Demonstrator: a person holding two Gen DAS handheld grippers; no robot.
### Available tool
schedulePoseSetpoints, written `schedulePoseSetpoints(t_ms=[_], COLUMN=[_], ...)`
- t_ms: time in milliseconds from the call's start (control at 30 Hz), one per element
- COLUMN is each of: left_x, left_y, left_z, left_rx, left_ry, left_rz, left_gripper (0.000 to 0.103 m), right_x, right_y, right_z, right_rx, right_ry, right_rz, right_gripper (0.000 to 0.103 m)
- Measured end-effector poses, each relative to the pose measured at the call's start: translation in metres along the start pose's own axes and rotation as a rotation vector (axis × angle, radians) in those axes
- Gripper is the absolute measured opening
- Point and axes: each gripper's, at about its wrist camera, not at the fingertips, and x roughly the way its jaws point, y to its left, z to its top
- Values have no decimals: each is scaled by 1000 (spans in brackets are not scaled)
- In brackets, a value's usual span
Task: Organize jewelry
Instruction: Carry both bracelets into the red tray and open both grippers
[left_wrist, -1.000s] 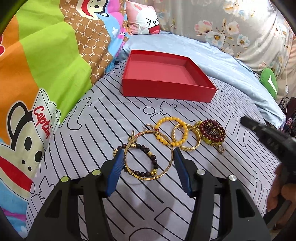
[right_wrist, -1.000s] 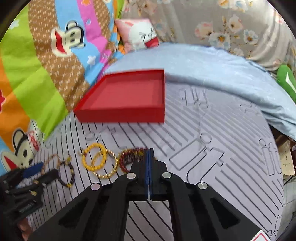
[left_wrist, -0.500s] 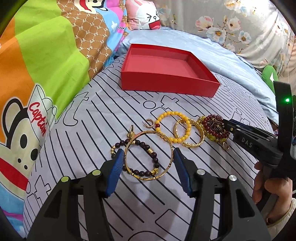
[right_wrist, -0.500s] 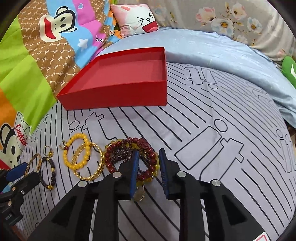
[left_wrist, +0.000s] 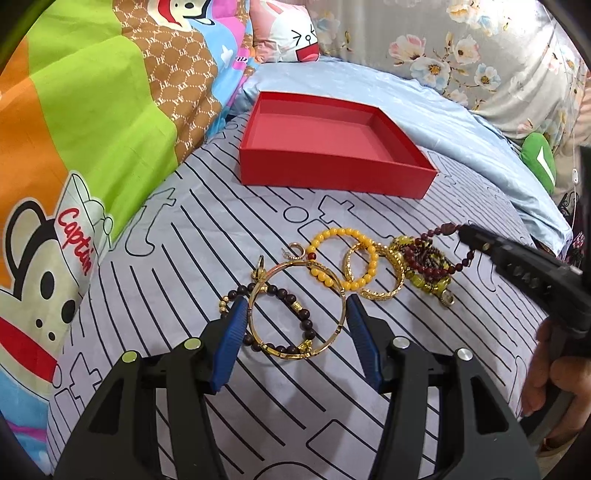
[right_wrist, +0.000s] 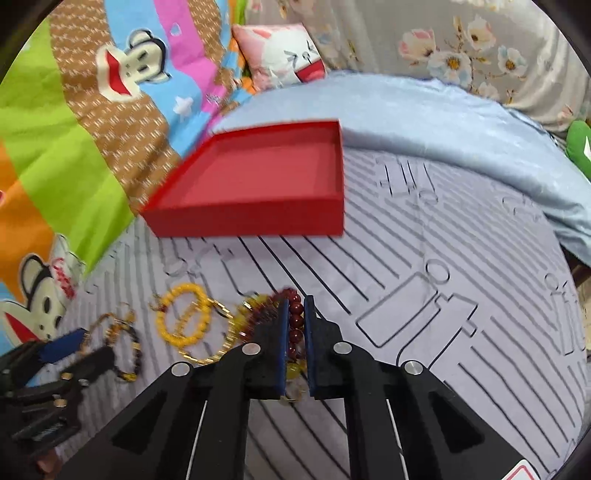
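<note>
My left gripper (left_wrist: 295, 301) rests low on the bed, its blue pads pressing the two sides of a thin gold bangle (left_wrist: 291, 356). A dark bead bracelet (left_wrist: 306, 325) lies through that bangle. To the right lie a yellow bead bracelet (left_wrist: 334, 232) and a gold chain bangle (left_wrist: 380, 293). My right gripper (right_wrist: 295, 306) is closing its jaws on a dark red bead bracelet (right_wrist: 295, 319). In the left wrist view a strand of those dark red beads (left_wrist: 428, 258) hangs from the right gripper's tip (left_wrist: 465, 230). The red box (left_wrist: 332, 177) sits beyond with nothing in it.
The jewellery lies on a grey striped bedsheet (left_wrist: 184, 258). A bright cartoon quilt (left_wrist: 92, 129) rises on the left, with a pale blue cover (left_wrist: 424, 110) and a cartoon pillow (left_wrist: 291, 33) behind the box. A hand (left_wrist: 554, 376) holds the right gripper's handle.
The right gripper came in from the right, opened over the dark red bead bracelet and closed on it, lifting a strand. The left gripper stayed around the gold bangle.
</note>
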Motion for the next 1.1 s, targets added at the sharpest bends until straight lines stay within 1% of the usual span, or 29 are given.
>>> schedulePoseSetpoints(t_ms=[133, 200, 267, 400, 467, 500, 533, 567, 600, 667, 700, 833, 900, 933, 1033, 1100], left_x=[-8, -11, -13, -13, -8, -5, 3, 8, 18, 37, 45, 90, 113, 125, 156, 174], left_y=[-1, -1, -1, -7, -12, -13, -16, -18, -20, -26, -28, -37, -39, -39, -37, -34], left_z=[7, 16, 28, 62, 91, 100, 118, 129, 145, 171, 179, 220, 233, 238, 248, 252], left_rx=[13, 19, 27, 83, 108, 112, 131, 137, 144, 162, 165, 190, 181, 173, 159, 159], left_ry=[-14, -17, -24, -72, -99, -106, -116, -122, -123, -116, -112, -89, -70, -60, -24, 4], left_rz=[-6, -24, -39, -32, -39, -38, -46, -52, -57, -97, -105, -156, -176, -174, -142, -121], left_gripper=[52, 52, 52, 52, 52, 52, 52, 52, 52, 52, 52, 52, 52, 52, 52, 52], right_x=[-27, -38, -42, -36, -26, -18, -10, -2, 5, 28, 36, 80, 103, 113, 142, 160], right_y=[11, 13, 10, 5, 2, 1, 0, -1, -2, -4, -4, -5, -2, -1, -5, -10], right_z=[16, 27, 38, 73, 90, 101, 111, 122, 130, 155, 164, 199, 210, 213, 220, 221], right_rx=[-41, -57, -53, -57, -56, -56, -57, -51, -44, -33, -32, -20, -39, -44, -53, -41], right_ry=[-49, -70, -74, -84, -85, -84, -84, -81, -77, -69, -67, -33, -16, -9, 24, 50], right_rz=[13, 21, 39, 60, 67, 71, 76, 87, 99, 113, 112, 155, 137, 130, 105, 104], right_gripper=[8, 8, 8, 8, 8, 8, 8, 8, 8, 8, 8, 8, 8, 8, 8, 8])
